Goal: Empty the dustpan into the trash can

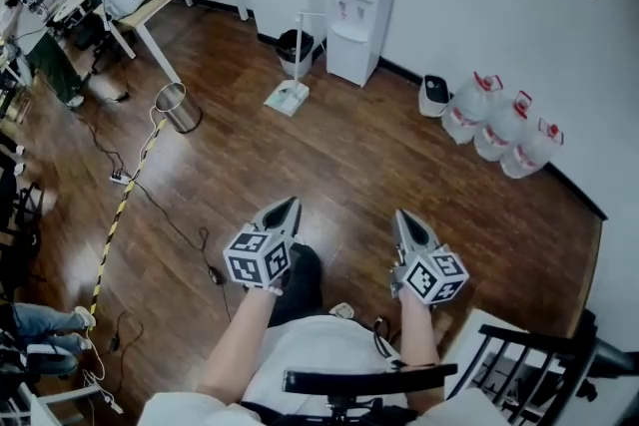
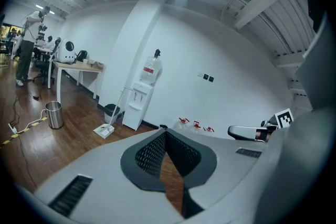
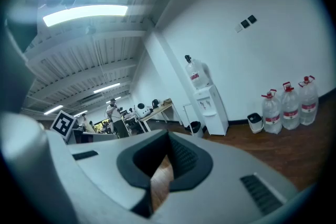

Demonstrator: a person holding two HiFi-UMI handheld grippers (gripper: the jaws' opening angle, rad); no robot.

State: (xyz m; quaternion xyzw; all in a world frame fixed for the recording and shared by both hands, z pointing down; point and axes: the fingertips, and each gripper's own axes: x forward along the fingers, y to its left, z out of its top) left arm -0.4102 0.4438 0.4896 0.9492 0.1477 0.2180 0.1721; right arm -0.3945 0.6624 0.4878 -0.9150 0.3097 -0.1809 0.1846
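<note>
Left gripper and right gripper, nearest, both closed and empty. Well across the floor, long-handled dustpan sits just before black trash can. Likely light, stiff plastic, so take it by the upright handle. Left gripper view shows the pan plainly; in right gripper view I can't make it out.

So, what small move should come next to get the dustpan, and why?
I would probably step forward across the floor toward the dustpan first. It stands by the water dispenser, next to the black trash can, with its handle upright, seemingly out of reach. The left gripper and the right gripper are both shut and hold nothing, so nothing needs setting down.
</note>
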